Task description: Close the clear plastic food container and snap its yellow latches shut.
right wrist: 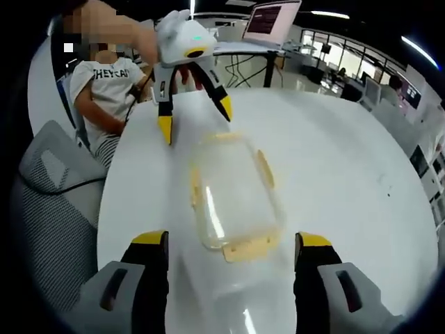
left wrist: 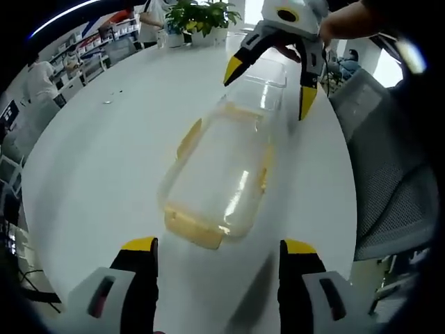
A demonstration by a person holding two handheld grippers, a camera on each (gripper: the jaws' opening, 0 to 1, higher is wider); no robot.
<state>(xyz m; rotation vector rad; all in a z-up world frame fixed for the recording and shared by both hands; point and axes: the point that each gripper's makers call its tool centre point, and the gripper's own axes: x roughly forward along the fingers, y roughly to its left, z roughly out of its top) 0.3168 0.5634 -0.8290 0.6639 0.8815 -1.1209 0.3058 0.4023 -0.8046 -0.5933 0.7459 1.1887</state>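
A clear plastic food container lies on a white round table, its long axis running from one gripper to the other. The left gripper and right gripper face each other across it, jaws spread, holding nothing. The right gripper view shows a seated person behind the container; the left gripper view shows potted plants.

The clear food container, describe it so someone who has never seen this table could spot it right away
On the big white round table, look between the two open grippers, the left gripper and the right gripper, which face each other. The clear food container lies there, a see-through rounded-rectangle box. Its yellow latches along the edges set it apart from the bare white tabletop.
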